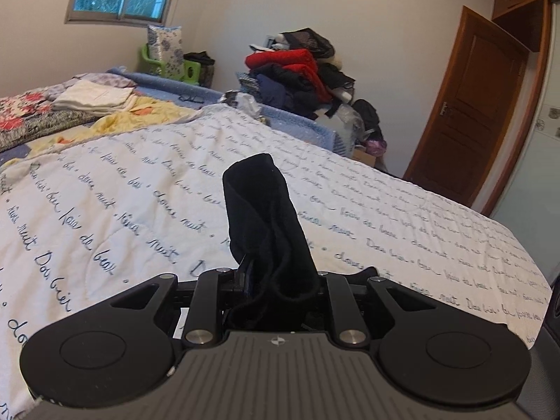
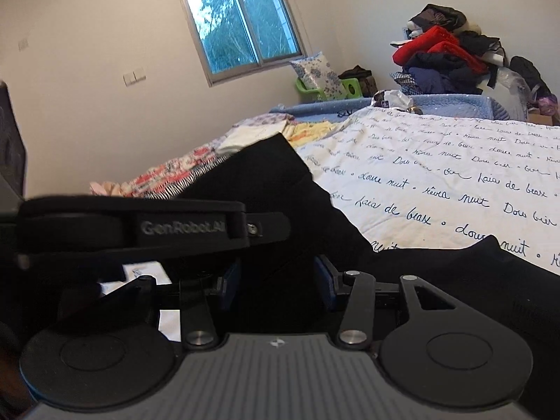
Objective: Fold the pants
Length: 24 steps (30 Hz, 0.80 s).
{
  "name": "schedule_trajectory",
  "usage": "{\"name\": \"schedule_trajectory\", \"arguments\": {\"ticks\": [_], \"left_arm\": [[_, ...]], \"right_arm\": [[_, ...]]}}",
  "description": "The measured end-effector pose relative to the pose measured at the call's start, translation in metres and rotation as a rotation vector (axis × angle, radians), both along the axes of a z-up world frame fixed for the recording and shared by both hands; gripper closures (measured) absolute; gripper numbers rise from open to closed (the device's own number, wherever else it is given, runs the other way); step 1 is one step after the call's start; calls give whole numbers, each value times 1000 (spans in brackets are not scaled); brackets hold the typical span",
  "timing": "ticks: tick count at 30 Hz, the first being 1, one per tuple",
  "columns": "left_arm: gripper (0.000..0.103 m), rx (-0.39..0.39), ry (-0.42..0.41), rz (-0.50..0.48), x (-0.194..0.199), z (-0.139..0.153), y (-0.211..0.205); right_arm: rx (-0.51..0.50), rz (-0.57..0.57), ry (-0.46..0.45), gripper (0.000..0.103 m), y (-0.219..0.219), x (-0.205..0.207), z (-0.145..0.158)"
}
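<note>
While both tools hold black cloth above the script-printed quilt, the step in hand reads as the lift or carry that opens a fold, judged from the raised fabric alone. Item, left gripper: jaws drawn narrow and clamped on a bunched end of the pants, which stands up from the jaws as a dark rumpled column over the quilt; whether this end is hem or waistband cannot be told. Item, right gripper: jaws at a middling width, blue pads set against either side of a thicker wad of the same pants, so it too grips cloth; the fabric spreads from the jaws as a broad black sheet above the quilt's near edge, with more black cloth trailing to the right of the tool. Item, in the right wrist view, the body of the other tool crosses just to the left of that sheet, so the two grips lie close together. Item, beyond the quilt's far edge: a heap of red and dark clothes; a window on the wall behind; a wooden door to the right of the quilt. How much of the pants still lies on the quilt is hidden beneath the tools. Next move, as judged: carry both held ends together over the quilt, keep them level and taut, lay them onto the garment's opposite end, then release.
</note>
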<state>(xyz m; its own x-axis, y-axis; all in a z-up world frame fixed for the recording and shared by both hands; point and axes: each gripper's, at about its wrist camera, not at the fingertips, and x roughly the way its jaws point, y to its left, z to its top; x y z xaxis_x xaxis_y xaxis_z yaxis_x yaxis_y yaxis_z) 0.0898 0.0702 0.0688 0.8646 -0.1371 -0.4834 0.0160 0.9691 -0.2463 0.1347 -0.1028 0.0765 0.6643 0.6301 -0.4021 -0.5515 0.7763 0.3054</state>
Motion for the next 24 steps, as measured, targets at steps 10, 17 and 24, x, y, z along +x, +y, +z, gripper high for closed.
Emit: {"name": "schedule_trajectory", "arguments": {"ticks": [10, 17, 24], "left_arm": [[79, 36, -55, -94, -7, 12, -44], [79, 66, -103, -153, -13, 19, -75], [79, 93, -158, -220, -24, 26, -104]], "right_arm": [[63, -87, -20, 56, -39, -12, 7], [129, -146, -32, 56, -67, -18, 12], [178, -206, -68, 56, -95, -31, 14]]}}
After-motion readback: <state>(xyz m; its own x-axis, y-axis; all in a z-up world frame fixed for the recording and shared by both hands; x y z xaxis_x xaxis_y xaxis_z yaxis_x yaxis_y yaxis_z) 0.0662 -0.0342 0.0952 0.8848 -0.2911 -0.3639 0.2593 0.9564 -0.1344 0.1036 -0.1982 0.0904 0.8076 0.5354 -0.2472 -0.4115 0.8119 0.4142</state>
